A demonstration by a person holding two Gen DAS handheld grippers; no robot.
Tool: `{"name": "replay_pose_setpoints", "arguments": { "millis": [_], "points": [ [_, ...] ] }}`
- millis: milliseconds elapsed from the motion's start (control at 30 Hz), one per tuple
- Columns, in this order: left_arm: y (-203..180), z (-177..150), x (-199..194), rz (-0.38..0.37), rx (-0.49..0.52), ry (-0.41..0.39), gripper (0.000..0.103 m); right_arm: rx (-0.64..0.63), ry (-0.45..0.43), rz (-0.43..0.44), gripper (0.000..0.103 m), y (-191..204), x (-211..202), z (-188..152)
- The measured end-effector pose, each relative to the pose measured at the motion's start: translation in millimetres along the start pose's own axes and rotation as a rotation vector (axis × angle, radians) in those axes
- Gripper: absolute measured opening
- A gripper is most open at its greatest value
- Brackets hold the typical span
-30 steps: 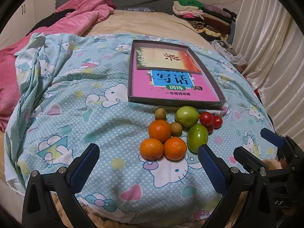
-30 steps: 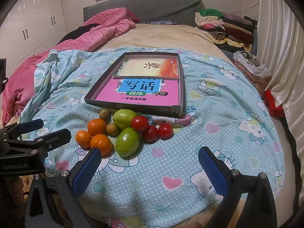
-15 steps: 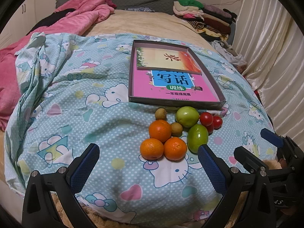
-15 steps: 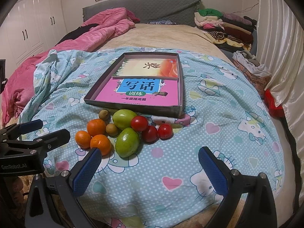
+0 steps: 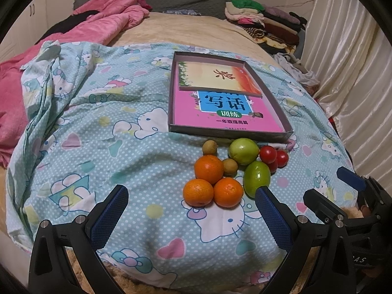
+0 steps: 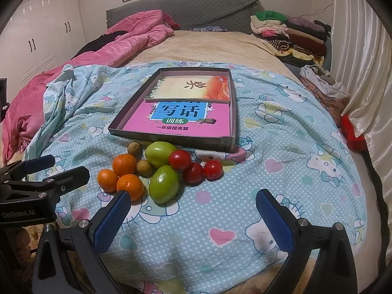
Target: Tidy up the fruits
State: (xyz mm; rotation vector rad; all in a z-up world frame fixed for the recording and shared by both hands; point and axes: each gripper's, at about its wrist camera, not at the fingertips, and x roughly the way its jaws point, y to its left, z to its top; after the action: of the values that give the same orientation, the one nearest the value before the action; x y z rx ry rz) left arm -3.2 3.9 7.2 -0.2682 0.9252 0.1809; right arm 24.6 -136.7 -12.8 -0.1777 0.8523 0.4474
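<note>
Nothing moved since earlier frames. Left tongs [image 5: 191,210] and right tongs [image 6: 193,210] both spread wide, empty. Fruit cluster [image 5: 232,169] on bed, just before tray [image 5: 230,134]. Oranges [image 5: 212,183] dead ahead of left tongs; tomatoes [image 6: 193,166] nearer right.

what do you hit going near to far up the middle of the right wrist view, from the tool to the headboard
right tool → near green fruit → far green fruit → shallow box → pink book → orange-and-cream book → beige bedspread → grey headboard
</note>
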Motion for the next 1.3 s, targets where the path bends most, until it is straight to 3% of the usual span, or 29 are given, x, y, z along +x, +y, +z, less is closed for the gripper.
{"name": "replay_pose_setpoints", "arguments": {
  "millis": [600,733,933,1100,1300],
  "points": [
    [18.4,8.0,26.7,0.004,0.029,0.103,0.102,0.025,0.051,0.033,0.103,5.6,24.3,6.7],
    [17.6,11.3,38.7,-0.013,0.056,0.145,0.096,0.062,0.105,0.032,0.103,5.0,43.4,8.0],
    [12.3,12.5,55.4,-0.055,0.096,0.202,0.077,0.134,0.161,0.059,0.101,2.3,66.1,5.3],
    [10.6,11.2,63.4,-0.074,0.115,0.224,0.062,0.215,0.203,0.114,0.080,0.6,80.5,2.6],
    [6.4,9.2,70.3,-0.093,0.138,0.236,0.062,0.266,0.231,0.188,0.059,3.7,92.5,2.5]
  ]
}}
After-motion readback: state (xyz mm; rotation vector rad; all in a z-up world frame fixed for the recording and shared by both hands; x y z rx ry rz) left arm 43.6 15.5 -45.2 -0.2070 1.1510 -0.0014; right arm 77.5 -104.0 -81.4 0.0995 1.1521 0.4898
